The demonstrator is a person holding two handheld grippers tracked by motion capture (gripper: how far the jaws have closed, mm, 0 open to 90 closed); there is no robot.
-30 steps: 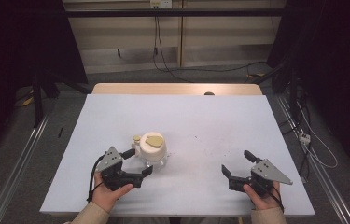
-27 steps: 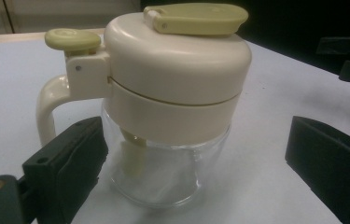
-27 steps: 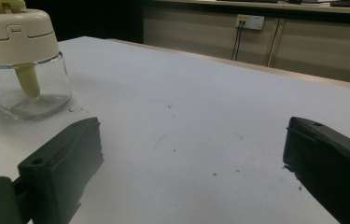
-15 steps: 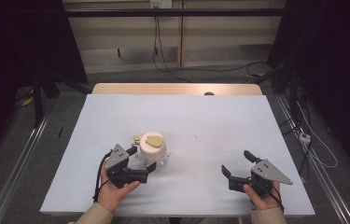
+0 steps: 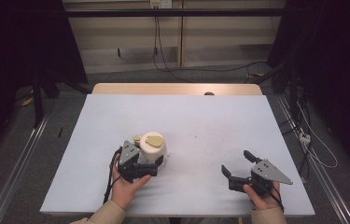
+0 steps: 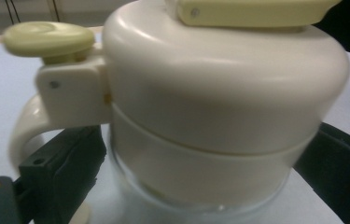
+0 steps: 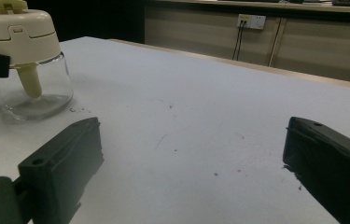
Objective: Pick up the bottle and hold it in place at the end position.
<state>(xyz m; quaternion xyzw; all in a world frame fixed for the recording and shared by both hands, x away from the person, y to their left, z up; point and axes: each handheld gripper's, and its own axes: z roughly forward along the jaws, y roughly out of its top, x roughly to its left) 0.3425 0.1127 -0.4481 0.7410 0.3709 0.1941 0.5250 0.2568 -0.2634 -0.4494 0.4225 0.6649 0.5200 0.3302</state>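
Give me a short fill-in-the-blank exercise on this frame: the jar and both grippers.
1. The left gripper has its jaws on either side of the glass jar with the ____ coloured lid.
2. The right gripper has its jaws ____ over the bare table.
3. The jar stands ____ on the table.
4. In the high view the jar is on the person's ____ side.

Missing words: cream; open; upright; left

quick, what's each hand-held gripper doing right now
Left hand-held gripper: jaws on either side of the glass jar with the cream lid; a firm clamp cannot be told.
Right hand-held gripper: open, holding nothing.
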